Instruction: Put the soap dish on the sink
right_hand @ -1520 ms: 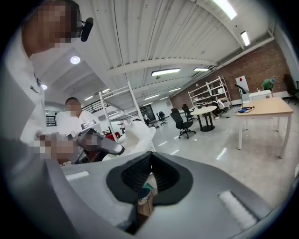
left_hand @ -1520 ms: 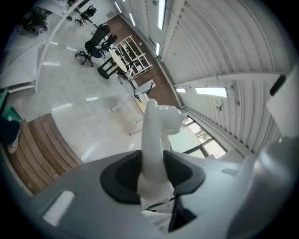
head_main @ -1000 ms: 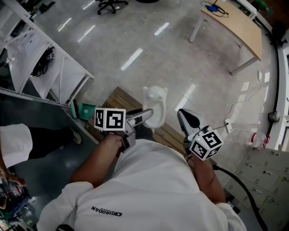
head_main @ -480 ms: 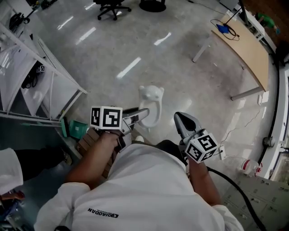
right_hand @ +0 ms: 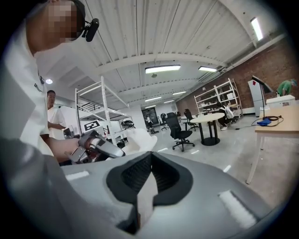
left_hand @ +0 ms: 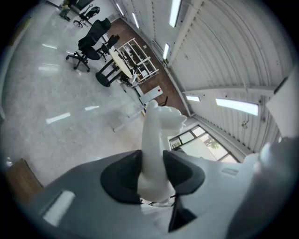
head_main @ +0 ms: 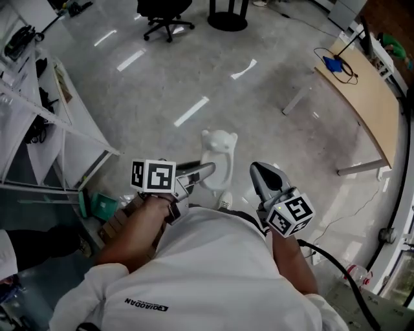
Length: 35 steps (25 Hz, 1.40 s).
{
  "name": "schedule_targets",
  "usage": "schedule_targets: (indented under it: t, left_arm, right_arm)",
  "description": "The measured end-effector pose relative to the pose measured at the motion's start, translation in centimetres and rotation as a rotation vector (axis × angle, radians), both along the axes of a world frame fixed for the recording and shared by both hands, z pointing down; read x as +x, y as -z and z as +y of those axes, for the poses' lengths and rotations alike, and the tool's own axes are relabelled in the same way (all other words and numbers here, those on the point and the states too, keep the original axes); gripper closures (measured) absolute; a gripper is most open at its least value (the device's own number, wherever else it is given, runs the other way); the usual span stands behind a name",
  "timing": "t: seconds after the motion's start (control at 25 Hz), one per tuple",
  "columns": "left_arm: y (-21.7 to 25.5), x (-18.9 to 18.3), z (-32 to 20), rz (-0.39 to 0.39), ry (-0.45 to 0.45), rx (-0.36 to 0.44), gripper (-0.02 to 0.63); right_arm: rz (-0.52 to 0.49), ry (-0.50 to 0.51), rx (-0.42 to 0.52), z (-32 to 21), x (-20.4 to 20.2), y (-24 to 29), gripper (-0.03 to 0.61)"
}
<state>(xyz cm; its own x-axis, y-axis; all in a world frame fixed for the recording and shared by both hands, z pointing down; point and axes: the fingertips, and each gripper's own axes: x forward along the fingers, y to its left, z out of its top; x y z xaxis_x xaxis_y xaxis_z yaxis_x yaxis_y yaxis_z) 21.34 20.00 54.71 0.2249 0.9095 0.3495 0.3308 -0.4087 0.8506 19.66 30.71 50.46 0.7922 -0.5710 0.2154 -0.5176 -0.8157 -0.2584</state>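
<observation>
White soap dish [left_hand: 158, 135] clamped by left gripper [left_hand: 153, 172]; right gripper [right_hand: 149, 163] jaws together.

Soap dish [head_main: 218, 147] lower edge hidden behind left gripper [head_main: 206, 170] in head view; base out of sight between jaws in left gripper view. Table [head_main: 362, 97] cut by picture's right edge, office chair [head_main: 165, 11] by top edge, white rack [head_main: 45, 123] by left edge

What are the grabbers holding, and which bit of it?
The left gripper pinches the white bear-shaped soap dish by its thin edge, at the end away from the ears. The right gripper is shut and holds nothing.
</observation>
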Motion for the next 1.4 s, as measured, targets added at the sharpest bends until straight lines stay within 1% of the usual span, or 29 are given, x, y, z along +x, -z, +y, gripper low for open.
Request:
schedule_targets:
  t: [0.12, 0.24, 0.4, 0.64, 0.8, 1.0, 1.16, 1.24, 1.32, 1.4]
  left_arm:
    - [-1.3, 4.4, 3.3, -0.008, 0.028, -0.014, 0.457]
    - [-0.7, 7.6, 6.3, -0.009, 0.025, -0.022, 0.457]
    - [-0.3, 10.7, 7.3, -0.007, 0.004, 0.005, 0.457]
    - [-1.3, 17.3, 9.2, -0.021, 0.004, 0.002, 0.457]
    - [-1.2, 23.9, 9.3, -0.005, 0.01, -0.007, 0.457]
    - [-1.0, 33.9, 7.9, 0.01, 0.016, -0.038, 0.459]
    - [0.4, 41.6, 6.6, 0.067, 0.008, -0.037, 0.462]
    - [0.9, 44.7, 6.6, 0.077, 0.012, -0.035, 0.466]
    - [0.7, 46.7, 7.0, 0.051, 0.014, -0.04, 0.469]
    - [0.2, 48.7, 7.9, -0.009, 0.017, -0.069, 0.471]
  right_arm:
    - [0.014, 0.028, 0.013, 2.7, 4.3, -1.0, 0.577]
    - [0.002, 0.03, 0.014, 5.2, 7.8, -1.2, 0.577]
    - [0.001, 0.036, 0.01, 6.0, 10.8, -1.1, 0.577]
    - [-0.004, 0.026, 0.022, 7.9, 16.8, -1.9, 0.577]
    - [-0.017, 0.032, 0.0, 8.2, 22.7, -2.1, 0.577]
    - [-0.034, 0.017, -0.035, 7.7, 32.7, -2.5, 0.577]
    - [0.014, 0.0, -0.053, 7.0, 40.3, -1.2, 0.577]
    - [0.029, -0.003, -0.048, 6.8, 43.1, -0.5, 0.577]
    - [0.019, -0.001, -0.035, 6.9, 45.2, -0.5, 0.577]
    - [-0.019, 0.005, 0.037, 6.9, 47.7, -0.8, 0.577]
